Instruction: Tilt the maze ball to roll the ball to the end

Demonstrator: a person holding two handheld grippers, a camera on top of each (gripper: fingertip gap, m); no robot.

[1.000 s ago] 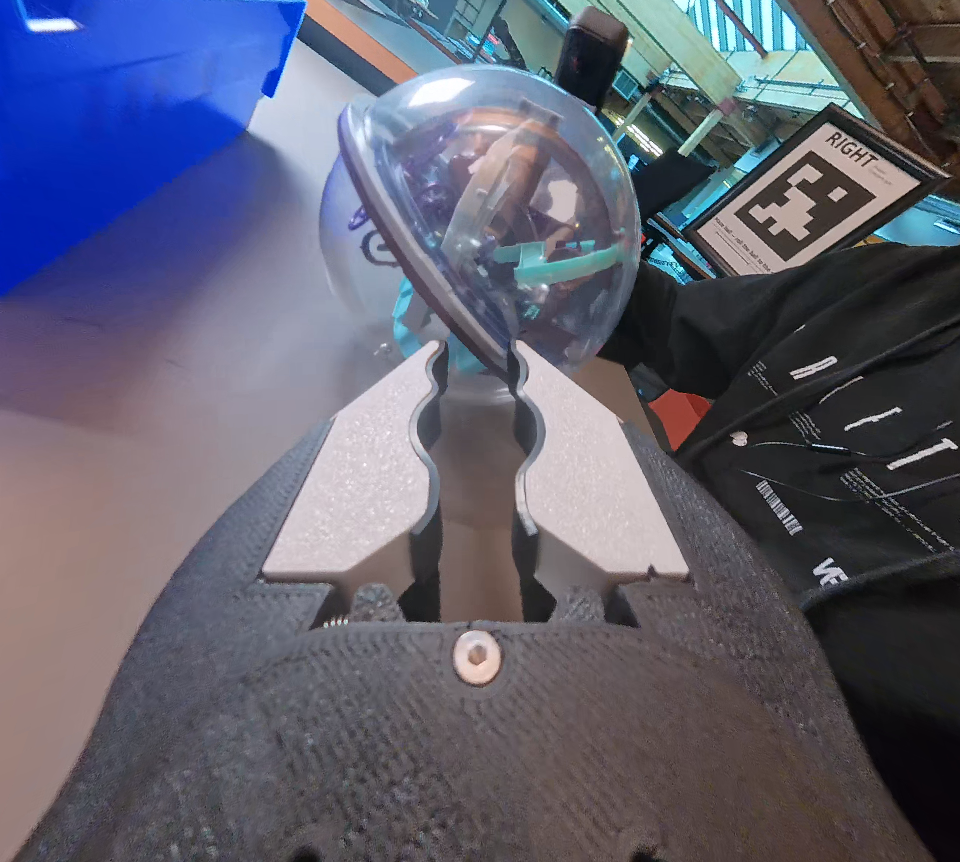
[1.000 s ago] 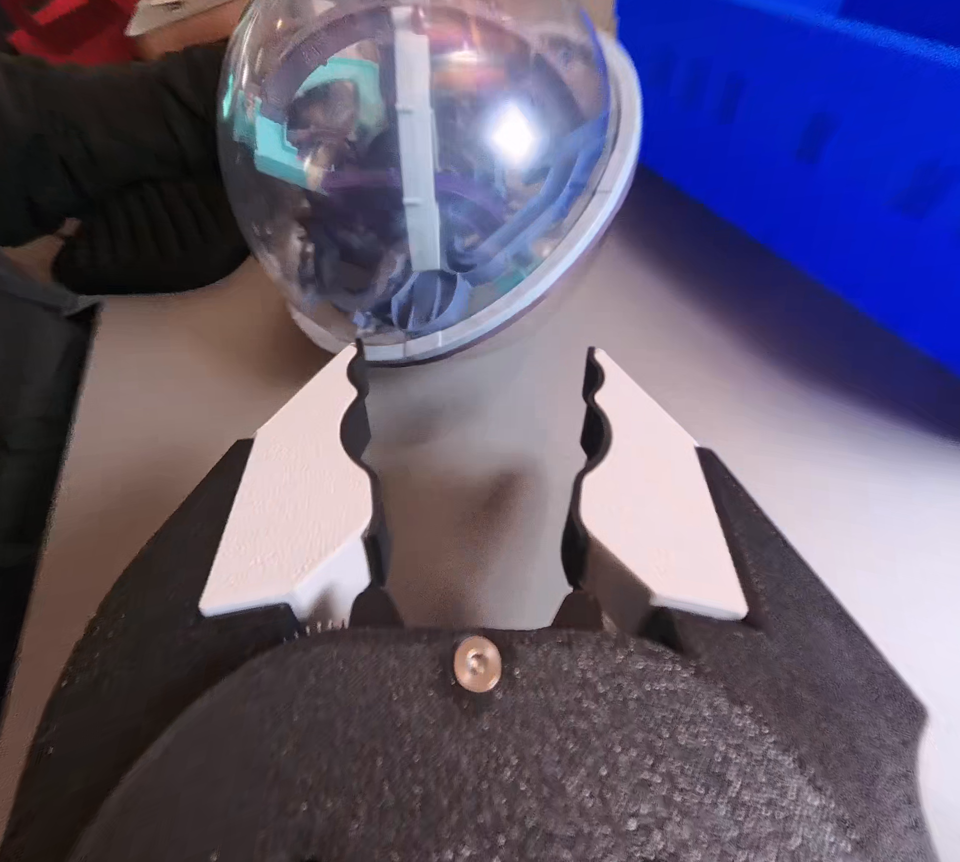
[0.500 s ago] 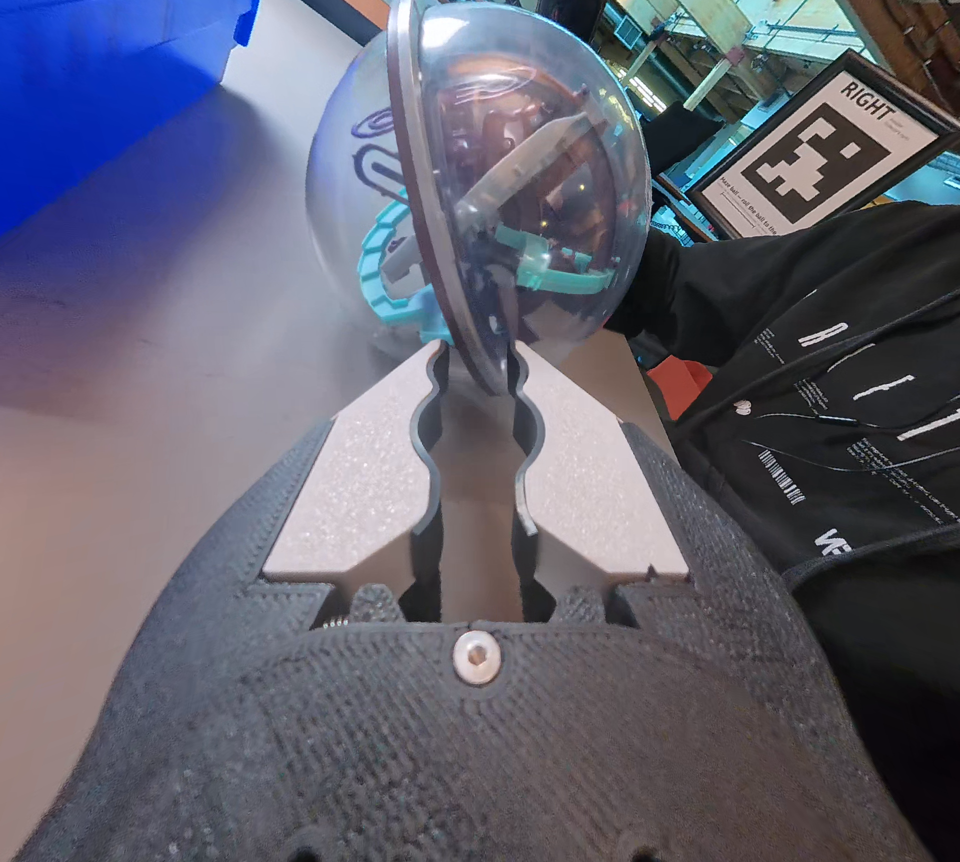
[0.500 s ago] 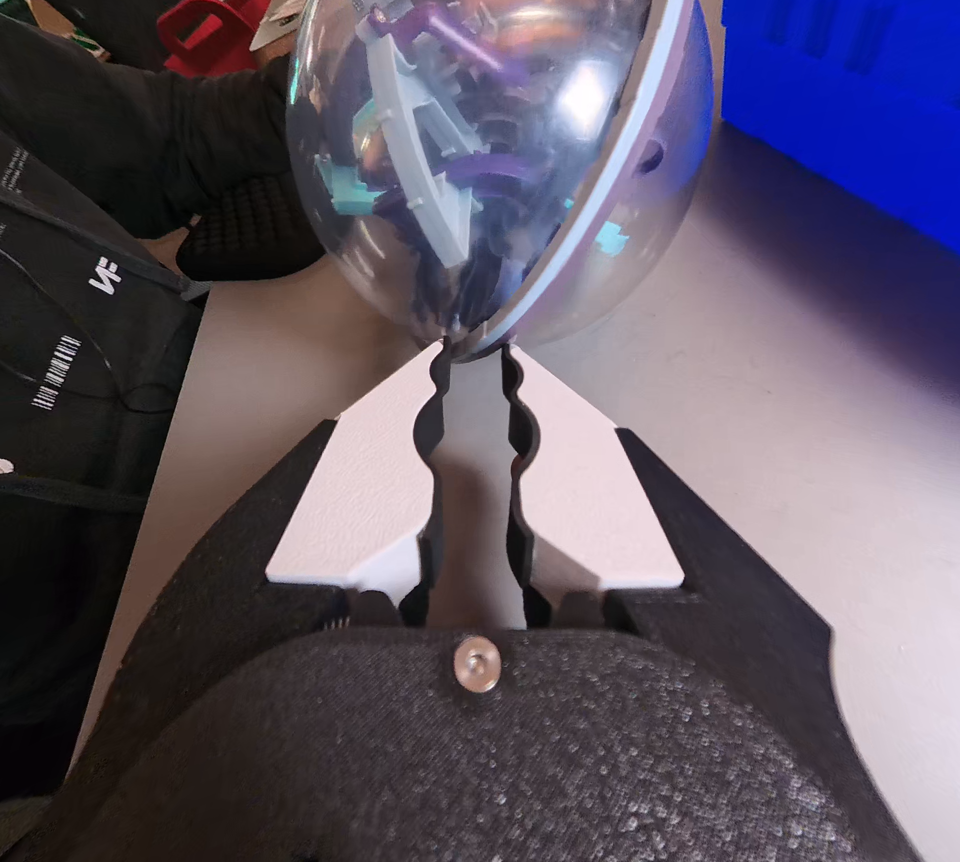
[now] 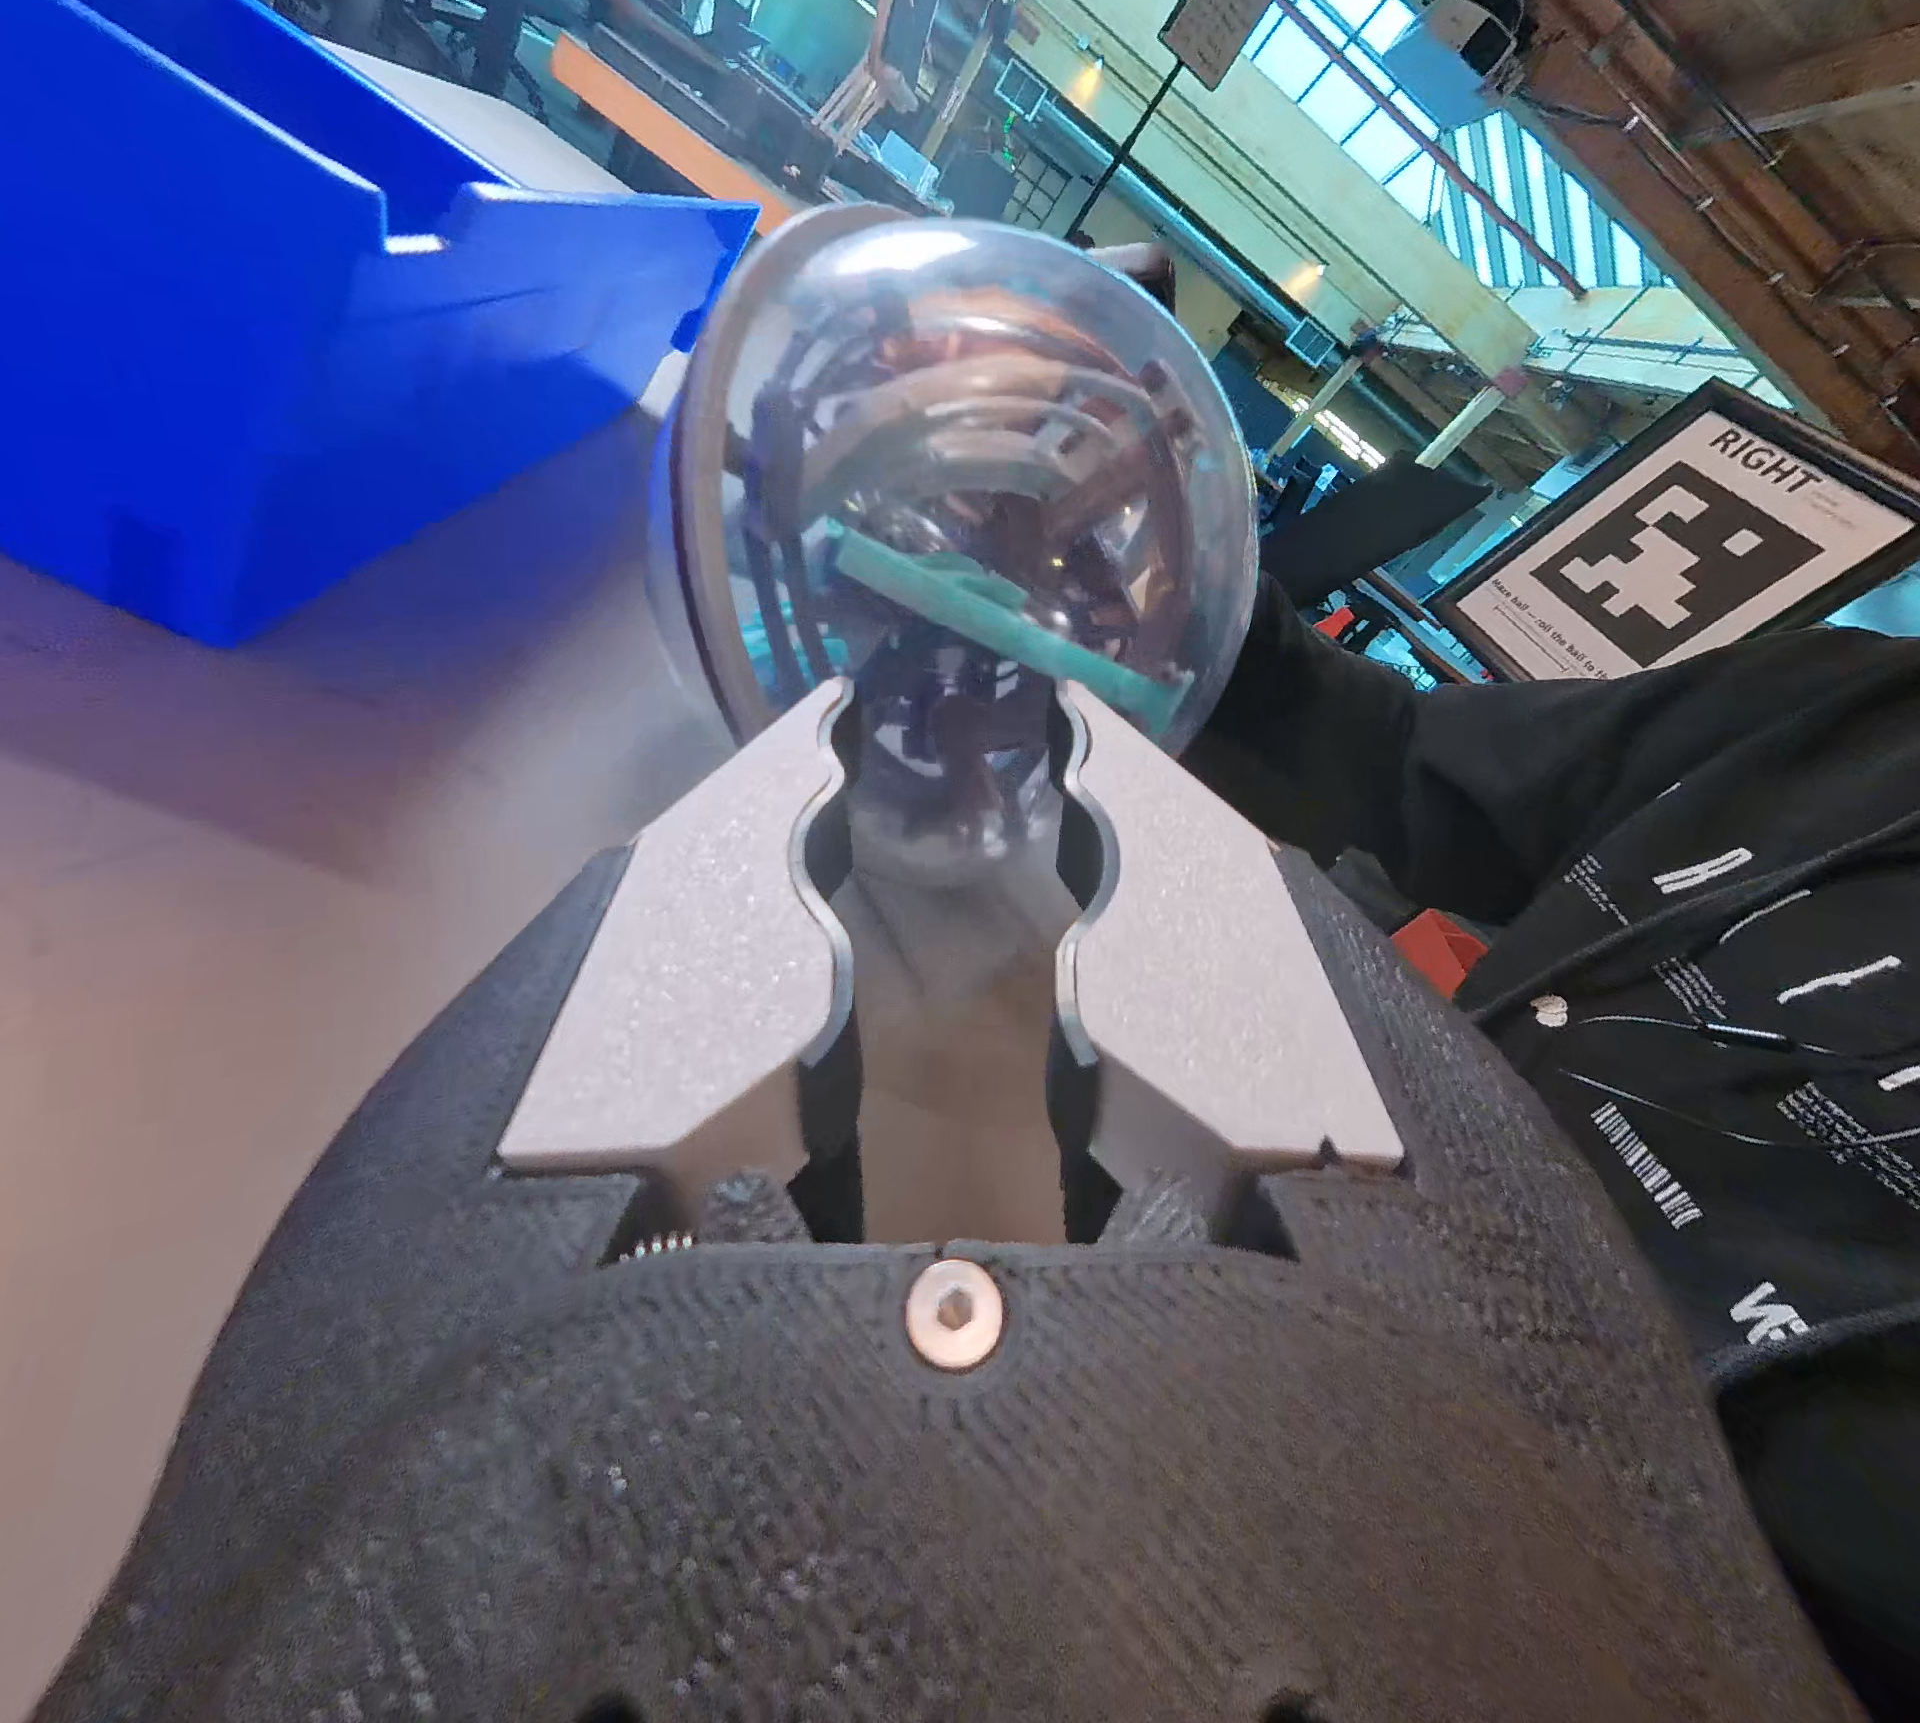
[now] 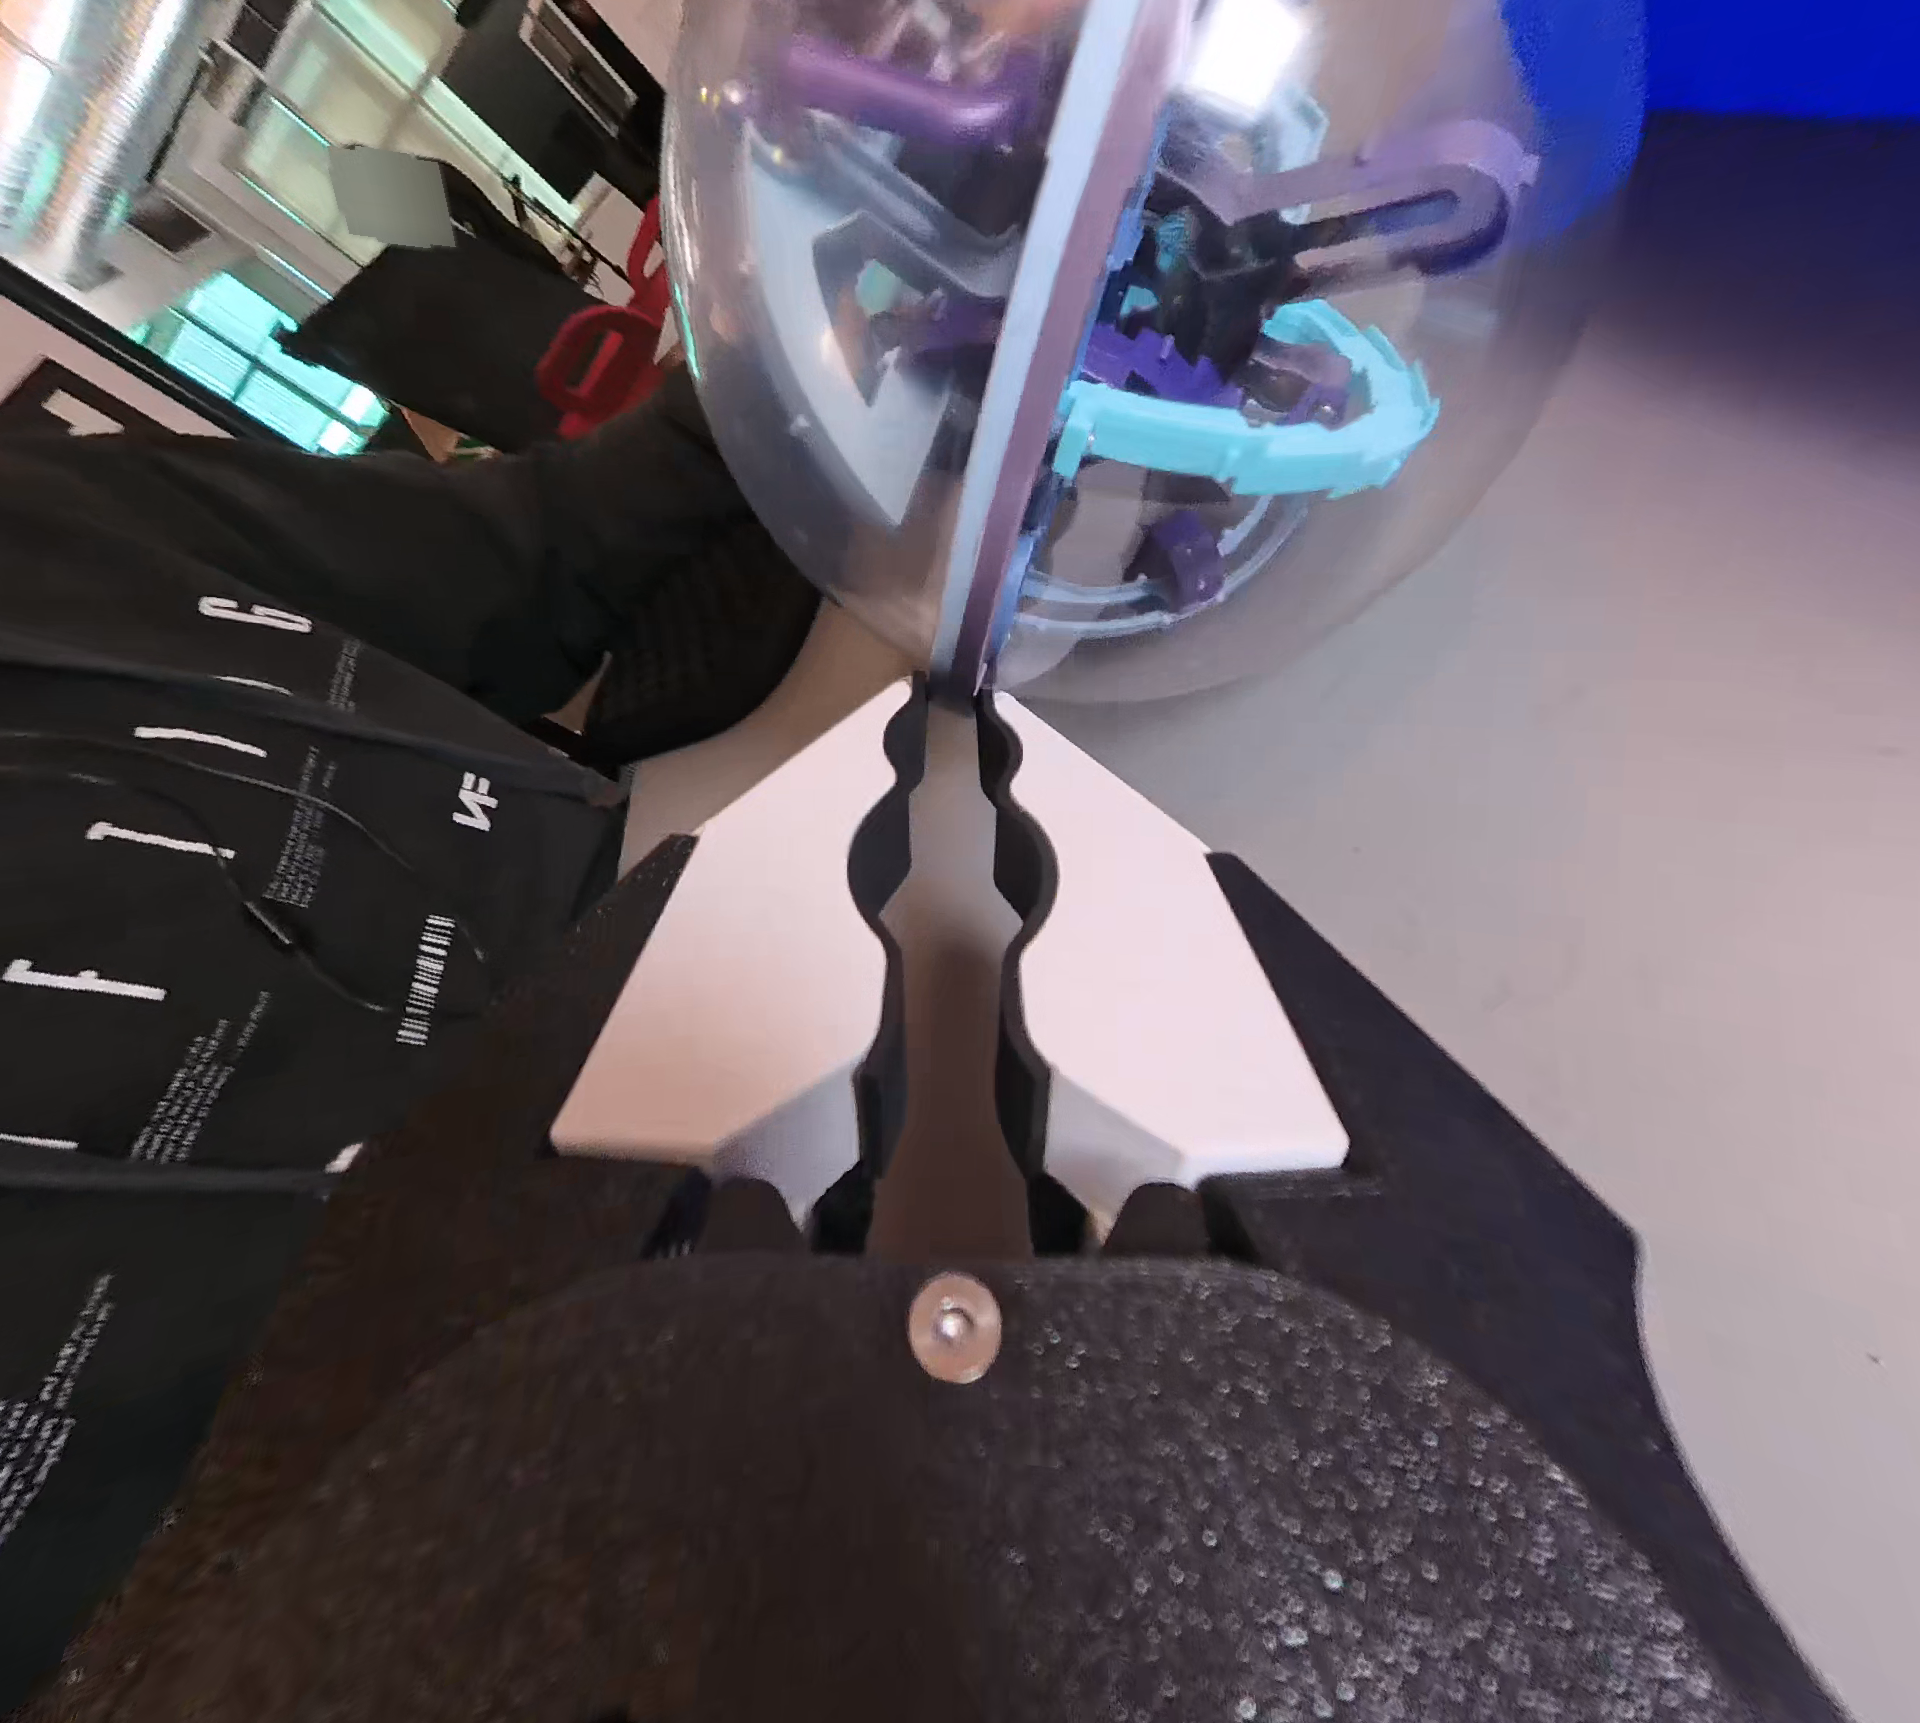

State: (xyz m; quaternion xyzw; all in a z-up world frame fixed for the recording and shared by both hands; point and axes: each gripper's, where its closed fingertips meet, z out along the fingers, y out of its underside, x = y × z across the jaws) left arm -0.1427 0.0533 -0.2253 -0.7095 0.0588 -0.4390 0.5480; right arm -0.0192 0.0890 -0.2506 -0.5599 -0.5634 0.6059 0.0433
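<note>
Only right fingers (image 6: 902, 842) pinching maze ball (image 6: 1091, 239)

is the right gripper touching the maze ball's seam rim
Touching. The right wrist view shows the right gripper with its fingertips closed on the seam rim of the maze ball, no gap visible.

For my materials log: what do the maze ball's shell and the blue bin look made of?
Maze ball: shell looks like clear glossy hard plastic, see-through with bright highlights; inner tracks look like matte coloured plastic. Blue bin: seemingly moulded plastic, smooth, slightly shiny, with glints along its rim.
</note>
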